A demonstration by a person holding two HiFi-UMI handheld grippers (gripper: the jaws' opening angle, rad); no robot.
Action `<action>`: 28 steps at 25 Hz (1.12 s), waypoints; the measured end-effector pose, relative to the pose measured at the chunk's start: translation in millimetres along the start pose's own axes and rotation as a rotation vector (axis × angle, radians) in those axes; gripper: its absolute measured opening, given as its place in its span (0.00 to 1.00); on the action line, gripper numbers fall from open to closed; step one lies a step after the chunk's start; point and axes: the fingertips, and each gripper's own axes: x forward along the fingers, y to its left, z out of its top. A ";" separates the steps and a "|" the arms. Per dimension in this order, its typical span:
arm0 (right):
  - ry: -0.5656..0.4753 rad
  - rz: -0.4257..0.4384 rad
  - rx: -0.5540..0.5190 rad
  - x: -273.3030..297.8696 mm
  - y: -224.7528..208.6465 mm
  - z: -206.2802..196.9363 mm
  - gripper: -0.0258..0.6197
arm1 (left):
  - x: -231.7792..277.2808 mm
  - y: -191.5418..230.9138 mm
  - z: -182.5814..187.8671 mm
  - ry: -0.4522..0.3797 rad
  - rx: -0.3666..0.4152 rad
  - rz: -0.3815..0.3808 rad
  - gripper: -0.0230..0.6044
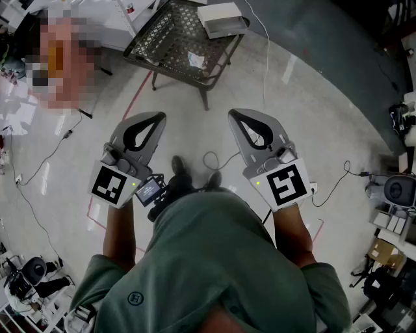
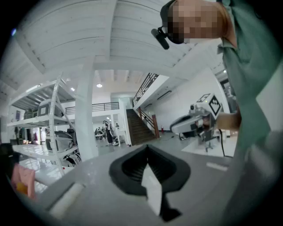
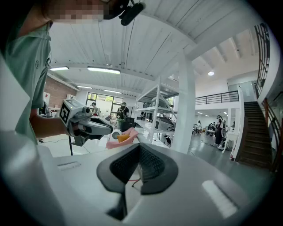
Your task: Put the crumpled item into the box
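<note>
In the head view a small white crumpled item (image 1: 195, 60) lies on a black mesh table (image 1: 162, 39) far ahead of me. A white box (image 1: 221, 18) stands on that table's far right corner. My left gripper (image 1: 156, 118) and right gripper (image 1: 234, 115) are held side by side at waist height over the floor, well short of the table. Both are shut, with nothing between the jaws. The left gripper view looks across the hall over its closed tips (image 2: 147, 148) and catches the right gripper (image 2: 194, 123). The right gripper view shows its closed tips (image 3: 139, 146) and the left gripper (image 3: 86, 124).
Cables (image 1: 214, 159) trail over the pale floor around my feet, and red tape lines (image 1: 136, 94) run toward the table. Equipment and boxes (image 1: 390, 195) crowd the right edge. A white pillar (image 3: 185, 110), shelving (image 2: 40, 132) and stairs (image 2: 139, 128) stand in the hall.
</note>
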 end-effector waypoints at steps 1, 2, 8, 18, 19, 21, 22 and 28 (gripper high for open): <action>0.001 -0.001 -0.001 0.0 -0.2 -0.1 0.04 | -0.5 -0.2 0.5 -0.001 0.000 0.000 0.04; 0.002 -0.002 -0.002 0.3 -0.2 -0.1 0.04 | -1.2 -0.1 0.7 -0.002 0.000 0.000 0.04; 0.002 -0.002 0.002 6.7 2.4 2.2 0.04 | -5.5 5.6 -0.4 0.002 -0.004 0.002 0.04; 0.045 -0.018 0.027 31.3 9.8 -0.9 0.05 | -15.8 30.5 -12.1 0.003 -0.017 -0.022 0.04; 0.050 -0.019 0.038 44.4 14.1 -0.3 0.05 | -20.2 42.5 -16.6 0.001 -0.020 -0.028 0.04; 0.050 -0.024 0.060 62.5 18.4 1.1 0.05 | -24.6 59.6 -22.4 -0.004 -0.025 -0.042 0.04; 0.052 -0.029 0.067 67.8 18.7 1.0 0.05 | -24.8 65.2 -23.8 -0.006 -0.027 -0.050 0.04; 0.064 -0.085 0.092 101.5 12.4 4.9 0.05 | -22.8 106.0 -28.6 -0.024 -0.027 -0.096 0.04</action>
